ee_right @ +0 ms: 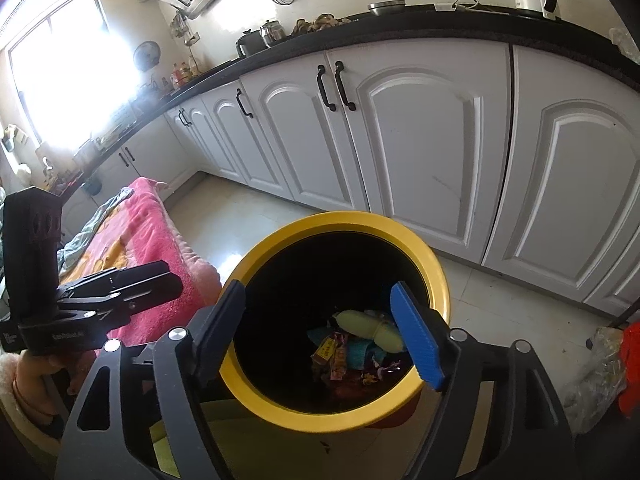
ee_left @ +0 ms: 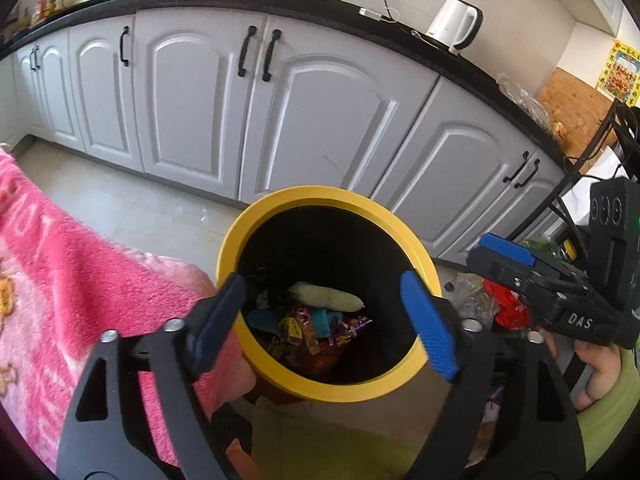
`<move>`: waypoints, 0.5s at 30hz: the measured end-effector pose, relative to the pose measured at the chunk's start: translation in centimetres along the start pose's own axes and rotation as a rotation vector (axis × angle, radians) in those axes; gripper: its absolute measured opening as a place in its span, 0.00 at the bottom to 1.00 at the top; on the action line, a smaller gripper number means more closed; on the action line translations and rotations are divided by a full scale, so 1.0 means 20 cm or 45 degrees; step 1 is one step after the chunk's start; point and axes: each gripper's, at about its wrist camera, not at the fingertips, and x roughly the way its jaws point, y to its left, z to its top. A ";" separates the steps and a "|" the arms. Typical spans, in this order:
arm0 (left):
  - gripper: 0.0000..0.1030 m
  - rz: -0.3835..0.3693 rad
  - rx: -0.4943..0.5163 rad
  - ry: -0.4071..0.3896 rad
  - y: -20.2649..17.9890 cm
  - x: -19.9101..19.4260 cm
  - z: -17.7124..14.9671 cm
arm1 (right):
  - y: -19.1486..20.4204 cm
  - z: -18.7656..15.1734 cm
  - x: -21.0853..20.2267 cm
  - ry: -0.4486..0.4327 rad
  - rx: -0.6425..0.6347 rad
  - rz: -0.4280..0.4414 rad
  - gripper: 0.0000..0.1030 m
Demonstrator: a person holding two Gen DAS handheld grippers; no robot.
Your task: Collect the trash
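Left wrist view had the left gripper [ee_left: 324, 320] spread wide and empty over the yellow-rimmed bin [ee_left: 280, 376]; wrappers [ee_left: 308, 328] lay at its bottom. Right gripper [ee_right: 320, 332] was likewise spread, holding nothing. I judged a drop finished; next I'd fetch the loose bags [ee_right: 600, 376] on the floor right of the bin.

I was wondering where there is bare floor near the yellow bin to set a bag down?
Bare tiles lie between the yellow-rimmed bin, the white cabinets and the pink blanket. Another strip runs from the bin's right side to the cabinets. It is crowded to the bin's right, where plastic bags and red packaging sit.
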 end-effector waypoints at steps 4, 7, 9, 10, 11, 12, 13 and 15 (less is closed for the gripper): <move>0.89 0.027 -0.027 -0.018 0.02 -0.06 0.01 | 0.04 0.00 -0.05 -0.020 -0.041 -0.023 0.80; 0.89 0.034 -0.045 -0.035 0.04 -0.11 0.01 | 0.08 -0.02 -0.08 -0.039 -0.061 -0.037 0.86; 0.89 0.051 -0.052 -0.048 0.05 -0.15 0.00 | 0.12 -0.02 -0.10 -0.045 -0.086 -0.044 0.86; 0.89 0.057 -0.056 -0.052 0.05 -0.17 -0.01 | 0.14 -0.03 -0.11 -0.045 -0.098 -0.047 0.86; 0.89 0.063 -0.063 -0.057 0.06 -0.19 -0.01 | 0.15 -0.03 -0.12 -0.047 -0.107 -0.052 0.86; 0.89 0.067 -0.068 -0.059 0.07 -0.20 -0.02 | 0.16 -0.04 -0.13 -0.049 -0.117 -0.059 0.87; 0.89 0.069 -0.071 -0.061 0.07 -0.22 -0.02 | 0.18 -0.04 -0.13 -0.051 -0.124 -0.068 0.89; 0.89 0.089 -0.078 -0.066 0.09 -0.26 -0.04 | 0.20 -0.05 -0.15 -0.065 -0.128 -0.085 0.93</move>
